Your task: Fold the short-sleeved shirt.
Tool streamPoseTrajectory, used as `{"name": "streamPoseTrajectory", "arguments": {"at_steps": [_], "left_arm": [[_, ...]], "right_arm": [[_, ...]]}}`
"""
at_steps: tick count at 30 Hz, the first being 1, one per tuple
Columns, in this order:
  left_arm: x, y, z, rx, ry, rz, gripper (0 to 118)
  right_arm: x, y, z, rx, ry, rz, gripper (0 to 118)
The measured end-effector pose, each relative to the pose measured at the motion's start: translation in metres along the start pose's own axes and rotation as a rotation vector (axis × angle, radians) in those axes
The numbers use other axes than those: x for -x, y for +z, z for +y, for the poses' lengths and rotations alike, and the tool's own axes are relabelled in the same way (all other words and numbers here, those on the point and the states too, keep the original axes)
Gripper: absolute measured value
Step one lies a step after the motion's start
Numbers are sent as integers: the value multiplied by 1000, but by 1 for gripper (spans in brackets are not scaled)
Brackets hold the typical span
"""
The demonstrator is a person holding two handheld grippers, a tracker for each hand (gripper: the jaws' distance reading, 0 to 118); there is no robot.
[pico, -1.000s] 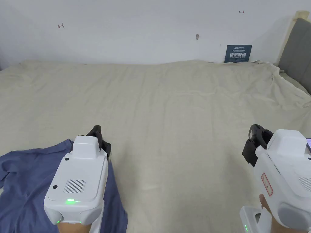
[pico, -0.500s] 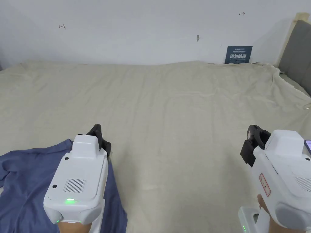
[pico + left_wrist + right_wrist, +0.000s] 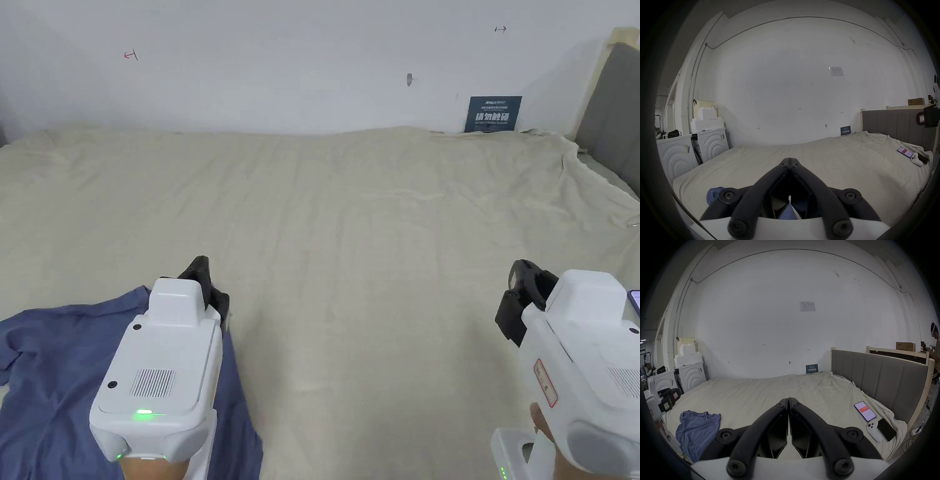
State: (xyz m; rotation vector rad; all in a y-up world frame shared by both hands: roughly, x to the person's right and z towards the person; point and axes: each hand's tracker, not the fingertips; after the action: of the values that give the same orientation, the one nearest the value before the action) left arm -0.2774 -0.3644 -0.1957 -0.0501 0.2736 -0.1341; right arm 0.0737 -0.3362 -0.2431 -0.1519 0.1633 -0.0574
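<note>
Jaws closed, left hand-held gripper [image 3: 203, 275] overhangs shirt [image 3: 50, 369].

between the earlier head views and now, wall marks, the blue sign [image 3: 492, 114] and the bed's far edge sit slightly lower in the picture, which is a camera tilt and not object motion. the right gripper [image 3: 514, 299] has shifted slightly toward the left and a little lower in the picture, its jaws closed and empty above the bed sheet [image 3: 375, 237]. no other difference is visible.
</note>
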Motion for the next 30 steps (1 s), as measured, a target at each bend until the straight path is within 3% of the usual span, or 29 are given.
{"name": "streamPoseTrajectory", "arguments": {"at_steps": [8,14,30], "left_arm": [[9,2,1,-7,10,19,0],[35,9,0,-4,42,76,0],[174,82,-12,29,25,415,0]], "right_arm": [[8,-1,2,-5,17,10,0],[32,-8,5,-14,53,70,0],[182,-37,5,-15,73,412,0]]}}
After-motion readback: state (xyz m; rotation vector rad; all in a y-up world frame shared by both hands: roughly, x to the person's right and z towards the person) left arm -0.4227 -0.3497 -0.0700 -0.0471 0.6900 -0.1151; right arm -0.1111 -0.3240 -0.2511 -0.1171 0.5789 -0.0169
